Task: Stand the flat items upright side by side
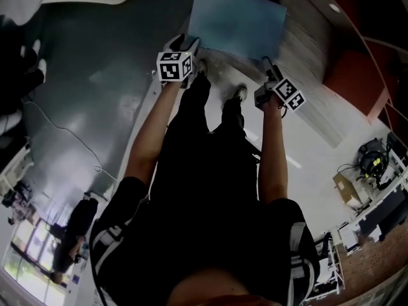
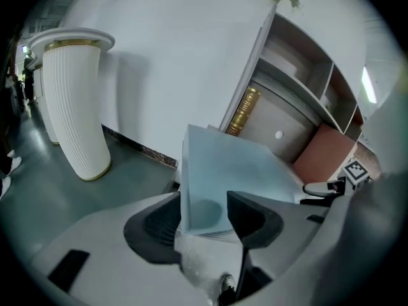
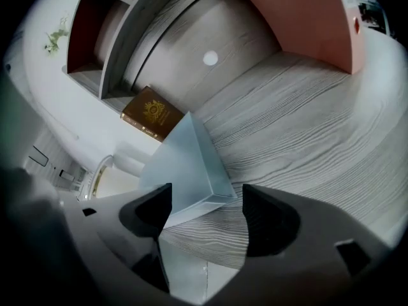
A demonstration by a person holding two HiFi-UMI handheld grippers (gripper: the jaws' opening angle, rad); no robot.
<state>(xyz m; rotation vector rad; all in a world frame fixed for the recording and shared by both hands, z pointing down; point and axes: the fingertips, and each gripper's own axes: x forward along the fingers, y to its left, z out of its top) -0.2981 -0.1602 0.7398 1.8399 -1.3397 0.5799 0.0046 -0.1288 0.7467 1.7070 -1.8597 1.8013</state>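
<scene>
A light blue book [image 1: 237,19] rests on the pale wooden shelf top [image 1: 306,56], with its near edge toward me. My left gripper [image 1: 190,43] is at the book's near left corner. In the left gripper view the blue book [image 2: 229,171] reaches between the wide jaws of the left gripper [image 2: 205,203], beside the left pad and clear of the right one. My right gripper [image 1: 266,69] is at the near right corner. There the book's corner [image 3: 191,171] sits between the open jaws of the right gripper [image 3: 207,196], with a gap on the right. A brown book with a gold emblem [image 3: 153,113] stands in the shelf behind.
A curved wooden cabinet with open compartments [image 2: 299,75] and a terracotta panel [image 3: 306,18] rise behind the shelf top. A white fluted column [image 2: 73,107] stands on the grey floor to the left. My legs and shoes [image 1: 239,94] are below the grippers. Another person [image 1: 76,228] stands at lower left.
</scene>
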